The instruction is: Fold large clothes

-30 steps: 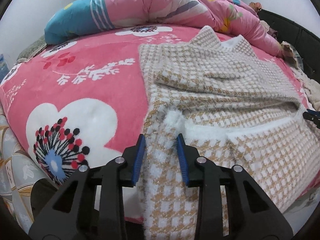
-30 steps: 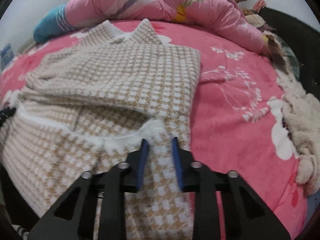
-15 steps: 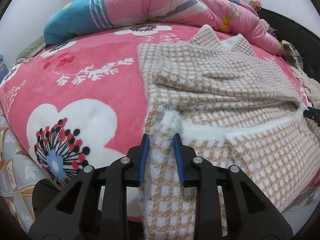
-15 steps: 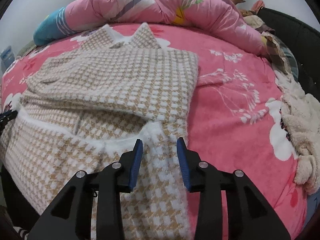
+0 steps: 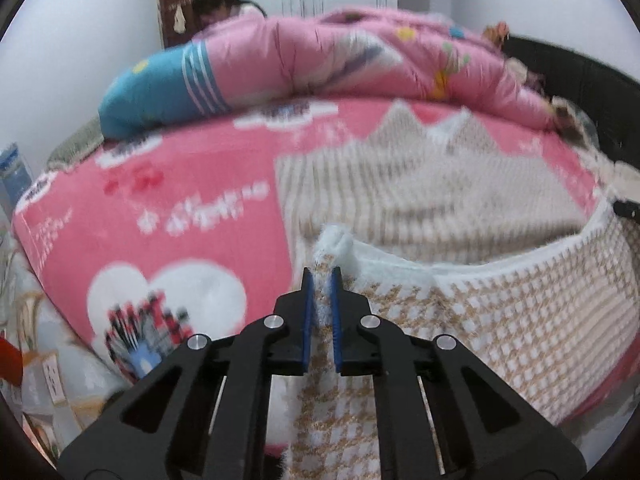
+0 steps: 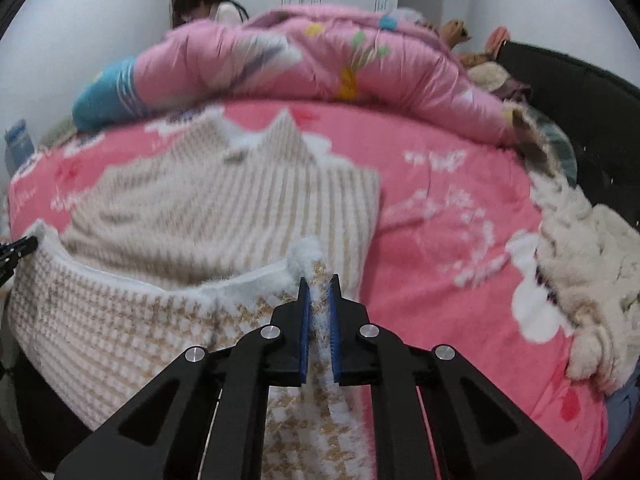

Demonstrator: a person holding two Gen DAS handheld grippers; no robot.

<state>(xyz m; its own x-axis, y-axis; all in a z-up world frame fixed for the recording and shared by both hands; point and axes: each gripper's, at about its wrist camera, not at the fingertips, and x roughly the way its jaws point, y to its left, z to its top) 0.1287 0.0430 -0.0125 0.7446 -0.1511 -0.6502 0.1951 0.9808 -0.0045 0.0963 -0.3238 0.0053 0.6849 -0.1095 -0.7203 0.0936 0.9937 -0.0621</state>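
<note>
Checked fleece coat [image 5: 500, 320], hem at the bed's [image 5: 200, 240] near edge: we clamp left claw [image 5: 320, 280] and right claw [image 6: 316, 290] on its hem corners, ready to fold it toward the collar.

I can read no text, label, brand, number or sign in either wrist view; both are motion-blurred, and the blue-and-white pack [image 5: 14, 172] at nine o'clock in my left view shows no legible print.
</note>
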